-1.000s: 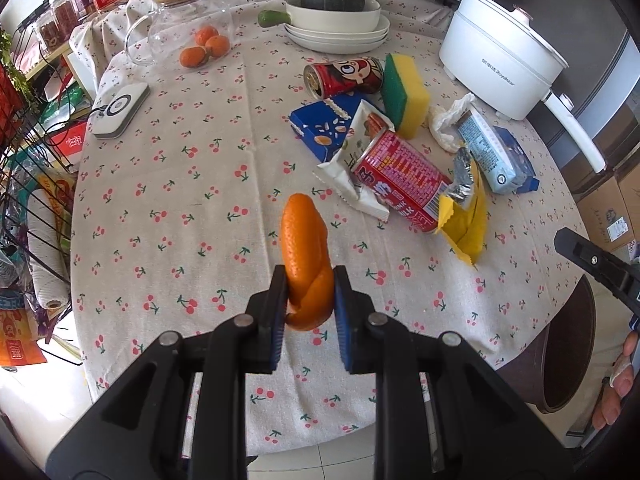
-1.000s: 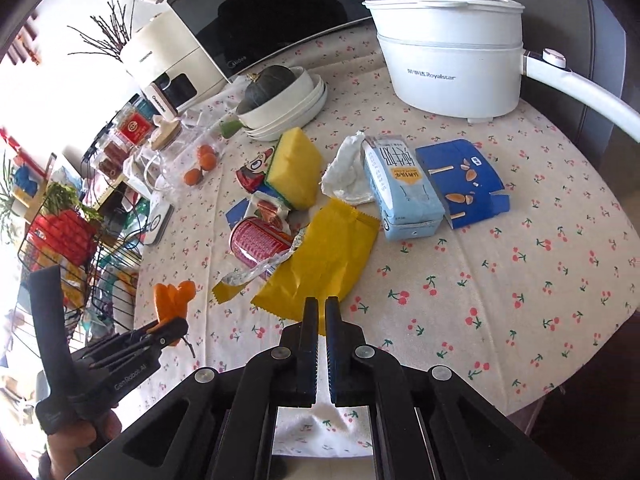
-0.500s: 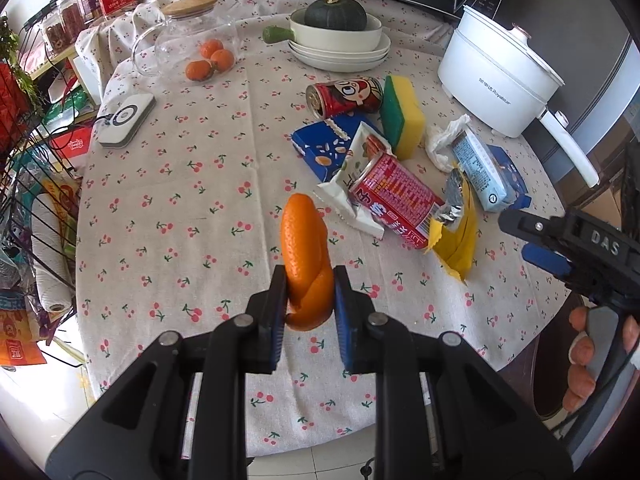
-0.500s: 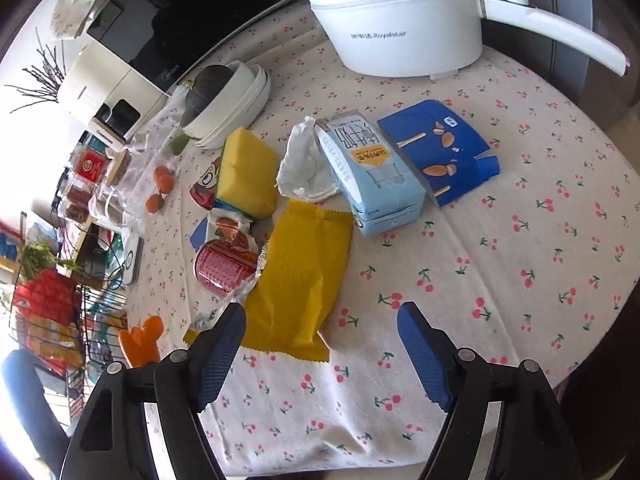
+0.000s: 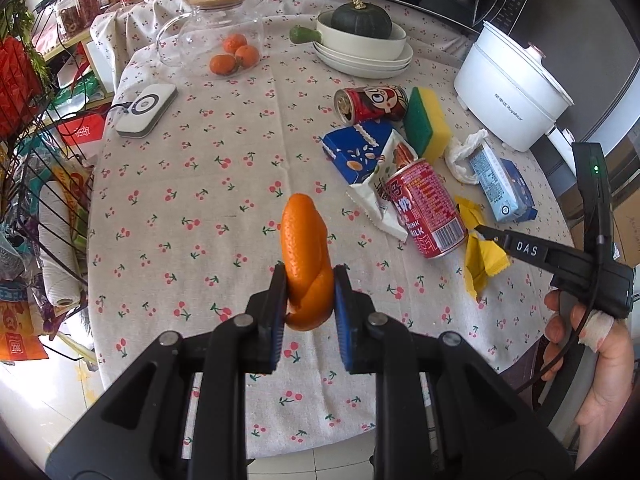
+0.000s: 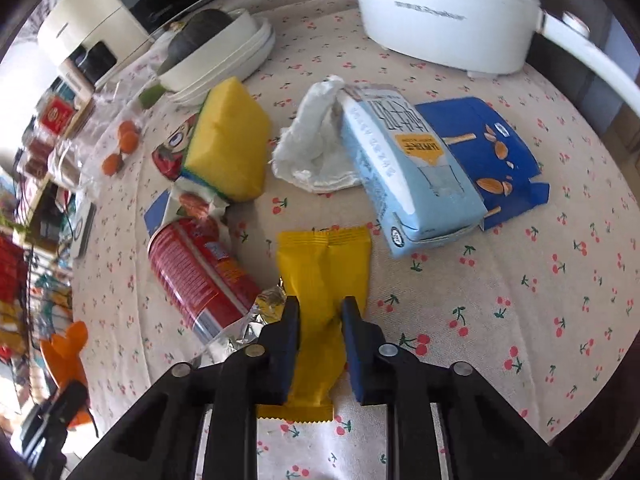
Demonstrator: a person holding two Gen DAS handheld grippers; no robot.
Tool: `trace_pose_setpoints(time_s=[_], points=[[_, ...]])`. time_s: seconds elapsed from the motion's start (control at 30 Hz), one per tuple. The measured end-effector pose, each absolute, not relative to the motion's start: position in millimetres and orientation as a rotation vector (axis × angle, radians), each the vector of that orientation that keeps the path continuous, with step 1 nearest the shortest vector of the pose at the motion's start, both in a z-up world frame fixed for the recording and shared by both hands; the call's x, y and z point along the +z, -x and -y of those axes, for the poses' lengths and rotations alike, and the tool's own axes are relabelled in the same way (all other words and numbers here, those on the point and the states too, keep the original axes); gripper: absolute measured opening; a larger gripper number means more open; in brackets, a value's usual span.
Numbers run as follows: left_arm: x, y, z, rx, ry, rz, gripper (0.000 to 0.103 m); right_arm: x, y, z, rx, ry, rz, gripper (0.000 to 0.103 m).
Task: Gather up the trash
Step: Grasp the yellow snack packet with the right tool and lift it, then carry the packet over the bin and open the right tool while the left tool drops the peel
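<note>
On table red can (image 5: pixel 428 210) reading "MILK", left jaws clamping orange peel (image 5: pixel 306 268), right jaws astride yellow wrapper (image 6: pixel 320 280).

A white electric pot (image 5: pixel 514 86) stands at the far right of the cherry-print counter (image 5: pixel 192 184). A dark green squash (image 5: pixel 362 20) sits in stacked white dishes (image 5: pixel 364 60); a yellow-green sponge (image 5: pixel 426 128) lies nearby.

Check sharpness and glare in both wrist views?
Left wrist: sharp, with fisheye bending at the rim; orange peel crisp in the left hand-held gripper. Right wrist: softer, white pot near overexposed, left edge blown out and smeared.
</note>
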State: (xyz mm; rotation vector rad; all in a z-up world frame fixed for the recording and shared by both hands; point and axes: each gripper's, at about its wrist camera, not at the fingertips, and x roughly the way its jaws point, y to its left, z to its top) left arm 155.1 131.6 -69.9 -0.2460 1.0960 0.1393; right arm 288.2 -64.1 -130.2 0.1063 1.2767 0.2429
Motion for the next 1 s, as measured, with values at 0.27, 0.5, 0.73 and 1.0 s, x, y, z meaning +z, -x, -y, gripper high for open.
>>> trace_pose_setpoints(time_s=[0.27,0.5,0.73,1.0], points=[[-65.6,-146.9,-115.7,0.099,0.22,-1.088,0.024,-95.4,-256.9,75.8,0.31,-0.053,-1.203,0.016],[-67.7,-142.2,-89.6,0.035,0.188,-1.102,0.024,-66.0,-222.4,127.1,0.35,-0.11,-1.138,0.016],[-67.2,-135.3,-45.2,-0.055,0.138,-1.111,0.024,-61.2,-187.7,184.5,0.355,-0.156,-1.096,0.016],[-68.3,-126.6,21.8,-0.169,0.068,-1.109,0.024,-52.4,-161.8,245.4,0.323,-0.175,-1.089,0.016]])
